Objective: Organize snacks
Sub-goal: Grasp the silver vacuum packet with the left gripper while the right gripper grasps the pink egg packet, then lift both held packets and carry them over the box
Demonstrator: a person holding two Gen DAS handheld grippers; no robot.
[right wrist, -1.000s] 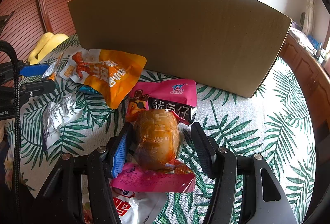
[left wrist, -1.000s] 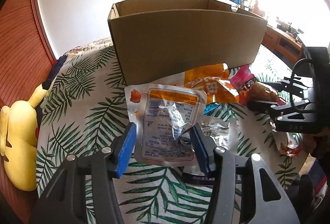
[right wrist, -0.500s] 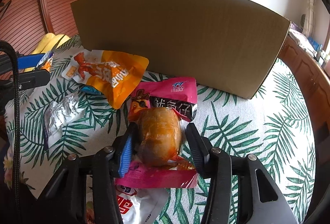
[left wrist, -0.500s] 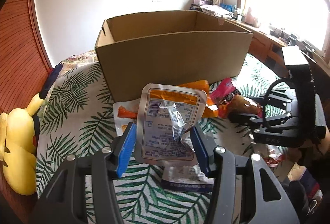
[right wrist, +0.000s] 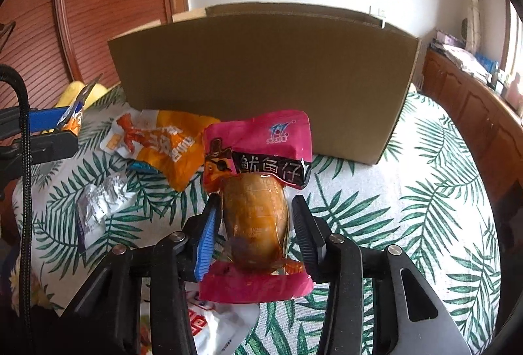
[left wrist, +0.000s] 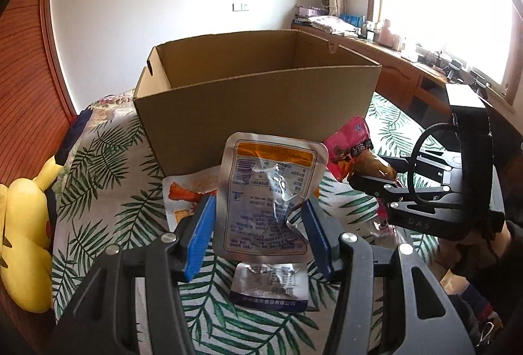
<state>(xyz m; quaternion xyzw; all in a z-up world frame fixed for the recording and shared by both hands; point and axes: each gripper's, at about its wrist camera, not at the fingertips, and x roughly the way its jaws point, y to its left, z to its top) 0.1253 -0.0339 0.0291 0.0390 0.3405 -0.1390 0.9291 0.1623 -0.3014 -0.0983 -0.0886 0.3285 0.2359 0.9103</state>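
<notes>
My left gripper point(left wrist: 258, 224) is shut on a silver snack pouch with an orange band point(left wrist: 268, 198) and holds it up in front of the open cardboard box point(left wrist: 255, 100). My right gripper point(right wrist: 255, 224) is shut on a pink snack packet with a brown lump inside point(right wrist: 258, 191), lifted off the table; it also shows in the left wrist view point(left wrist: 356, 152). An orange packet point(right wrist: 163, 142) and a small silver packet point(right wrist: 101, 201) lie on the leaf-print cloth in front of the box point(right wrist: 261, 77).
A yellow plush toy point(left wrist: 23, 224) lies at the table's left edge. A white and red packet point(right wrist: 212, 322) lies under my right gripper. Another silver packet point(left wrist: 271, 286) lies below my left gripper. A wooden sideboard point(right wrist: 474, 106) stands at the right.
Both grippers have risen with their packets. The right gripper closed on the pink packet and lifted it off the cloth. The box's inside now shows in the left wrist view.
</notes>
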